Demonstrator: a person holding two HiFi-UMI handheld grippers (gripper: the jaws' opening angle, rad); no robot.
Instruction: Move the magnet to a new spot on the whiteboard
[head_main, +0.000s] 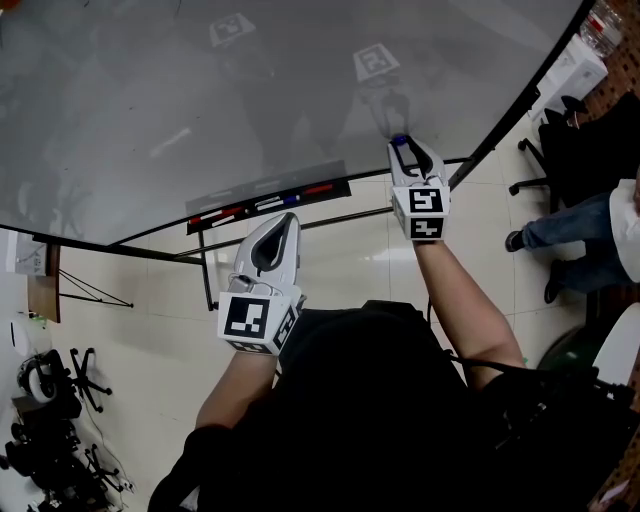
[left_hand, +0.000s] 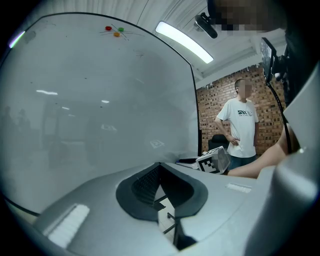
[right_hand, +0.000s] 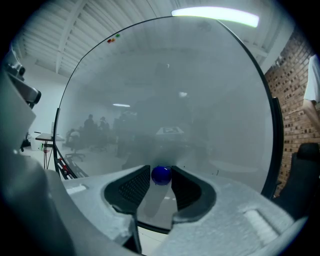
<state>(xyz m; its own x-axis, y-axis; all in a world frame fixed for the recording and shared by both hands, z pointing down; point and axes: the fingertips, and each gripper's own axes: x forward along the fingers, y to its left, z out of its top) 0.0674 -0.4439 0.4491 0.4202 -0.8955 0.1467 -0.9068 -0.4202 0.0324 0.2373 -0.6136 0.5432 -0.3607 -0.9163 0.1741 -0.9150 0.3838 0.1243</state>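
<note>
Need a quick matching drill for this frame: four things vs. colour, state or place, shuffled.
Things:
1. magnet
2. left claw
3. right claw
4. marker tray

Colour, state or place:
a. up at the whiteboard, magnet between its tips
b. blue
c. along the board's lower edge
d. shut, nothing in it

Pairs: 1-b, 2-d, 3-a, 4-c
</note>
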